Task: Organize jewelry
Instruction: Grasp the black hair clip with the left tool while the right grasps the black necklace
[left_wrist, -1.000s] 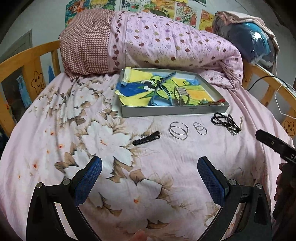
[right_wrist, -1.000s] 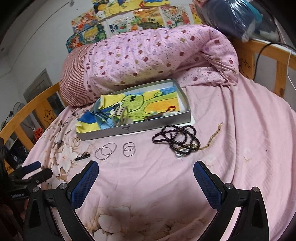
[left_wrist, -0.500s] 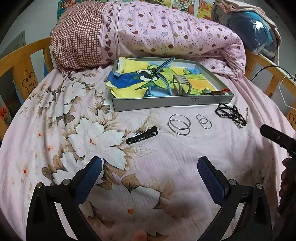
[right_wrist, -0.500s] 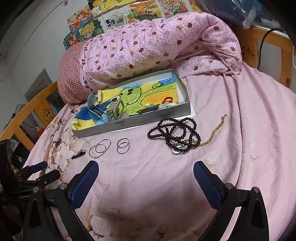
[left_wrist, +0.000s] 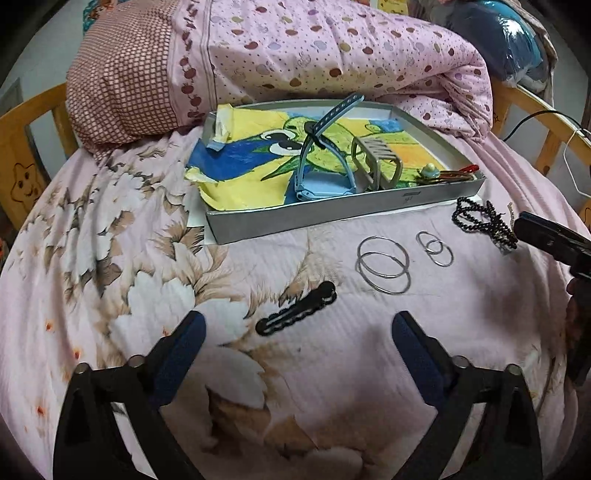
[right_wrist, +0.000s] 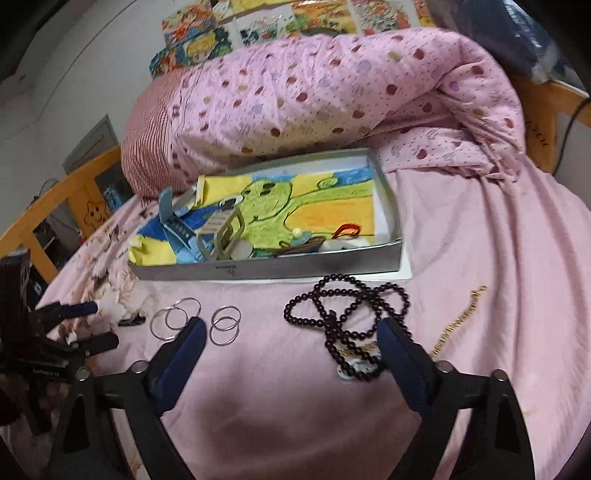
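Observation:
On the pink bed sheet lies a black hair clip, just ahead of my open left gripper. Two large silver hoops and two small hoops rest to its right. A dark bead necklace sprawls in front of my open right gripper, its lower loops beside the right finger. A thin gold chain lies further right. The grey tray holds a drawing, a blue watch strap, a grey claw clip and small trinkets.
A rolled pink dotted quilt and a checked pillow lie behind the tray. Wooden bed rails run along both sides. The other gripper shows at the left edge of the right wrist view.
Both grippers have moved forward and lower toward the bed. The hair clip now sits just ahead of the left fingers, and the bead necklace reaches the right gripper's fingers.

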